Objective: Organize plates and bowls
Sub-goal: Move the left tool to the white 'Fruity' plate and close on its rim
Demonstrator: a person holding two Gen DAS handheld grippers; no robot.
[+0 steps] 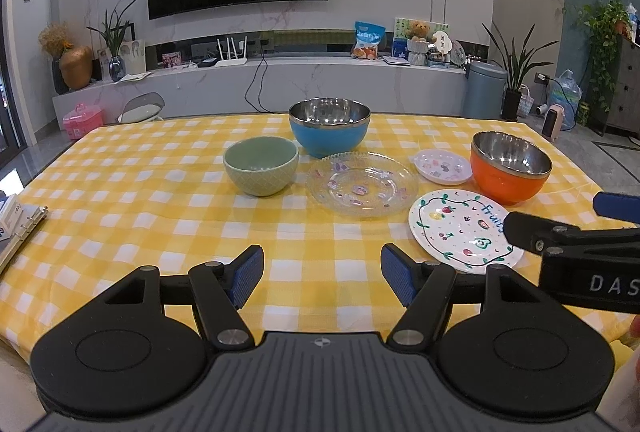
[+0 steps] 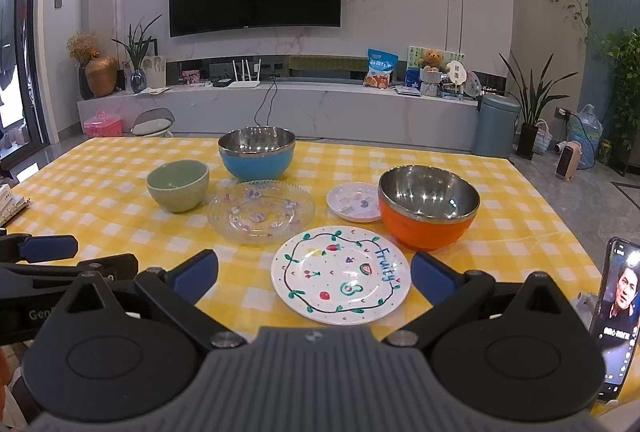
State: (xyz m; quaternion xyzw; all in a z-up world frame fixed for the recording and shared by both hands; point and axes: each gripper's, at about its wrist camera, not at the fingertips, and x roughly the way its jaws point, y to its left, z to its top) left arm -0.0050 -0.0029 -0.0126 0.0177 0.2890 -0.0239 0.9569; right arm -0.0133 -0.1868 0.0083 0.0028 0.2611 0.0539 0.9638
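**Both hand-held grippers open and empty above the checked surface**

The left hand-held gripper [image 1: 322, 274] has its blue-padded fingers wide apart and holds nothing; below the gap there is only the yellow and white checked cloth of the surface [image 1: 160, 200]. The right hand-held gripper [image 2: 314, 274] is also wide open and empty. It hovers at the near edge of the white painted plate [image 2: 340, 274], which carries the word "Fruity" and small fruit drawings, and the plate lies flat between the two fingers in the right wrist view. From the left wrist view the right hand-held gripper comes in from the right side, above the near right part of that plate.

Behind the painted plate, to the left, lies a clear glass plate [image 2: 261, 212] with pink marks. To the right stands an orange bowl [image 2: 428, 206] with a steel inside, and a small white saucer [image 2: 354, 202] lies just beside it. Farther left is a green ceramic bowl [image 2: 178, 184], and at the back a blue bowl [image 2: 257, 152] with a steel inside. All are upright, none is stacked.

A ring binder [image 1: 18, 236] lies at the left edge of the surface. A phone [image 2: 616, 316] stands upright at the right edge, its screen lit.
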